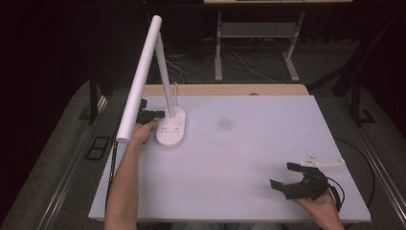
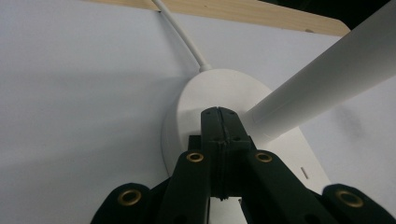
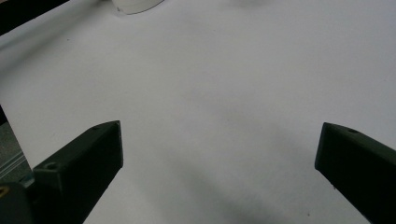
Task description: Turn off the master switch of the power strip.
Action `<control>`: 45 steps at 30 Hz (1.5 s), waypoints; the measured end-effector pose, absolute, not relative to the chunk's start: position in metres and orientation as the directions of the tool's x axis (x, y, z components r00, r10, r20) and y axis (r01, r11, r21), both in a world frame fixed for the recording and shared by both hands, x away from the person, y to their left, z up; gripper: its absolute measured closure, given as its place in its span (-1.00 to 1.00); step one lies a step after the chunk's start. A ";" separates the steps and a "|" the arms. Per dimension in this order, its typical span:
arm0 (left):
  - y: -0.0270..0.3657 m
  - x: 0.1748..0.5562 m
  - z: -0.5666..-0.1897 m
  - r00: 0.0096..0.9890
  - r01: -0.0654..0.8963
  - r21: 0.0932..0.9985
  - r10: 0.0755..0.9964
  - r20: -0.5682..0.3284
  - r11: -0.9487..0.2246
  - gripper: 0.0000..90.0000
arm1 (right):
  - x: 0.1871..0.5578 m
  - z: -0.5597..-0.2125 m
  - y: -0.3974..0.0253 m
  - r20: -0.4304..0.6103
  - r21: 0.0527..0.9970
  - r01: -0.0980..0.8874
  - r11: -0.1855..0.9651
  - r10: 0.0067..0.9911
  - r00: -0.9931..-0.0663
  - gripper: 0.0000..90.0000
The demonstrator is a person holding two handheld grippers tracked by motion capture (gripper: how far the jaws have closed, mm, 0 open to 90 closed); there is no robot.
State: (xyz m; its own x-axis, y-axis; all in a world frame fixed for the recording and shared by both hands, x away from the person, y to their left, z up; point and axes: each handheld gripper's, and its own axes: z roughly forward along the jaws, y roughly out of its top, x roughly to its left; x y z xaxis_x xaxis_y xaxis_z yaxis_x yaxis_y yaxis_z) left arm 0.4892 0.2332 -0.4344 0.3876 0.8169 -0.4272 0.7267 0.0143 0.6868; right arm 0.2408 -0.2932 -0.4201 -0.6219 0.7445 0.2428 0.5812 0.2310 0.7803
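A white desk lamp stands at the table's back left, with an oval base [image 1: 171, 130], a slanted stem [image 1: 165, 76] and a long tube head [image 1: 140, 76]. My left gripper [image 1: 162, 114] is shut, its tips resting on the back of the base beside the stem. In the left gripper view the jaws are pressed together, with nothing visible between them, over the lamp base [image 2: 196, 100]. There my left gripper [image 2: 219, 112] sits just left of the stem [image 2: 327, 77]. My right gripper [image 1: 281, 175] is open and empty near the front right corner. The right gripper view shows my right gripper [image 3: 219, 128] spread wide over bare table.
The lamp's white cable [image 2: 180, 32] runs from the base over the back wooden edge [image 1: 225, 89]. A faint grey smudge [image 1: 224, 123] marks the white tabletop [image 1: 249, 158]. Metal desk legs [image 1: 218, 48] stand on the floor beyond. The lamp head overhangs the person's left forearm [image 1: 125, 177].
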 end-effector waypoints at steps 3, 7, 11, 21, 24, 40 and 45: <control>0.234 0.489 -0.435 0.386 0.731 0.682 0.812 -0.438 0.020 1.00 | 0.241 -0.420 -0.293 0.241 0.781 0.580 0.232 0.744 -0.623 -0.99; 0.232 0.489 -0.433 0.381 0.732 0.681 0.822 -0.423 0.012 1.00 | 0.241 -0.420 -0.293 0.239 0.781 0.579 0.233 0.745 -0.623 -0.99; 0.229 0.491 -0.432 0.370 0.733 0.680 0.838 -0.400 0.001 1.00 | 0.241 -0.420 -0.294 0.234 0.784 0.574 0.235 0.745 -0.625 -0.99; 0.222 0.493 -0.426 0.364 0.746 0.665 0.863 -0.350 -0.045 1.00 | 0.241 -0.419 -0.298 0.231 0.788 0.571 0.230 0.749 -0.621 -0.99; 0.216 0.495 -0.425 0.368 0.744 0.664 0.875 -0.315 -0.073 1.00 | 0.240 -0.418 -0.299 0.230 0.791 0.569 0.224 0.752 -0.617 -0.99; 0.225 0.487 -0.416 0.370 0.730 0.683 0.849 -0.377 -0.015 0.99 | 0.239 -0.416 -0.301 0.232 0.797 0.566 0.211 0.758 -0.609 -0.99; 0.231 0.474 -0.407 0.370 0.705 0.709 0.842 -0.392 0.021 0.97 | 0.239 -0.416 -0.299 0.234 0.795 0.568 0.213 0.757 -0.610 -0.99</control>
